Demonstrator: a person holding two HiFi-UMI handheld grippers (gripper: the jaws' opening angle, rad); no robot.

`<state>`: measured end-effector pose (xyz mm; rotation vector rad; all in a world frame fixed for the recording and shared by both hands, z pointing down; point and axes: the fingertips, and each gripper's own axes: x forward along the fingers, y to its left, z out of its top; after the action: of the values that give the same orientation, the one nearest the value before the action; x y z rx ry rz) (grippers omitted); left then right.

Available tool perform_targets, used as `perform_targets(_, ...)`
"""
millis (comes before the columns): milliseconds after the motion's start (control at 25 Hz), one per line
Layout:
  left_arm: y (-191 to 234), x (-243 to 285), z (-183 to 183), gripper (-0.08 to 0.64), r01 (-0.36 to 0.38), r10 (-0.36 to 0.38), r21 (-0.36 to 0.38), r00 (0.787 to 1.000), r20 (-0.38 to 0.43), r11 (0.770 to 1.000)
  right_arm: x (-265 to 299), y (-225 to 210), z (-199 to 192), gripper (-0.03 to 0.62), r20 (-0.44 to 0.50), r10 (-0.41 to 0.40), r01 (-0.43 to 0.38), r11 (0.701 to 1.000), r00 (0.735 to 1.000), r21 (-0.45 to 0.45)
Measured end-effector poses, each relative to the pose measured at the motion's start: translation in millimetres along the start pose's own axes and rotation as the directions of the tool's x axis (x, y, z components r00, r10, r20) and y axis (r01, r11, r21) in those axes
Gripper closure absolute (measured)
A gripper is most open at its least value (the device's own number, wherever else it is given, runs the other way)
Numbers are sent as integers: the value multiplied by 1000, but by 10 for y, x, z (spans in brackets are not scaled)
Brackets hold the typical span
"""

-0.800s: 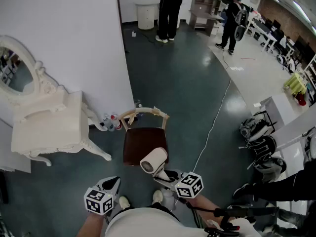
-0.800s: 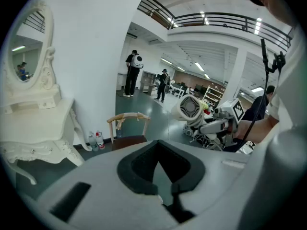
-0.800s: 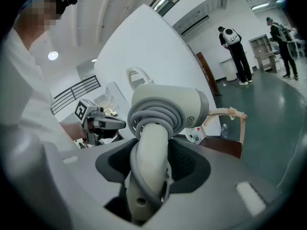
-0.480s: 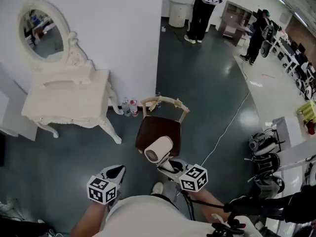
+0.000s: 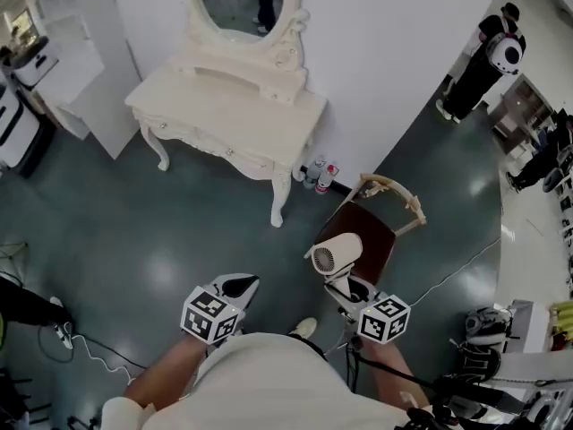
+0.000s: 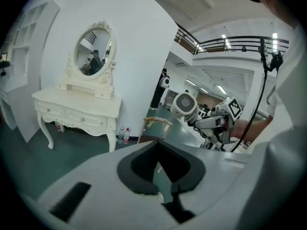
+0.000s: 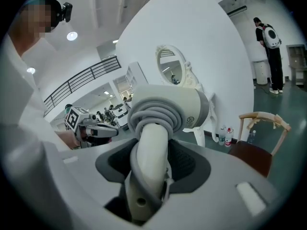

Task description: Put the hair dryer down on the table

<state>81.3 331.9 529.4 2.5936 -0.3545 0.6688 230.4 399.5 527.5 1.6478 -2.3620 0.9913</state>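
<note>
Facing the white dressing table [image 5: 192, 92], the person is mid-carry. The left gripper [image 5: 240, 285] is closed and empty. The hair dryer [image 5: 334, 254] hangs above the chair [image 5: 369, 233], its handle clamped in the right gripper [image 5: 346, 285]. Next it likely needs bringing over the tabletop and lowering.

The person wears an off-white top [image 5: 269, 385] whose sleeves leave the forearms bare, a pale shoe [image 5: 304, 328] and a small black camera [image 7: 65, 11] at the head, with a thin black cable [image 6: 263, 80] hanging by the right arm. The left gripper [image 5: 240, 286] and right gripper [image 5: 344, 287] share one build: smooth light-grey shells tapering to pointed jaws, lined with dark grey pads around a scooped hollow, each carrying a white cube [image 5: 212, 316] printed with black square markers. A dark rectangular slot [image 6: 72, 200] marks the left shell, a small white rectangular patch [image 7: 249, 199] the right.
</note>
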Motion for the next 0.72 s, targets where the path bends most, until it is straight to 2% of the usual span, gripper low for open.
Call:
perform_targets(280, 766, -957, -441, 557, -84, 87, -72, 996, 32, 994, 997, 779, -32, 393, -66, 44, -49, 996, 997, -72)
perform_targets(440, 1176, -1252, -583, 557, -138, 145, -126, 989, 44, 982, 1482, 1092, -1, 393, -96, 100, -107, 992, 990, -71)
perform_targets(560, 1418, -1250, -510, 557, -159, 172, -165, 983, 68, 973, 1776, 1133, 134, 393, -130, 138, -150, 984, 982, -94)
perform_targets(720, 1811, -1082, -246, 557, -185, 205, -189, 974, 93, 964, 2256, 914, 428, 393, -164, 160, -185, 971, 973, -151)
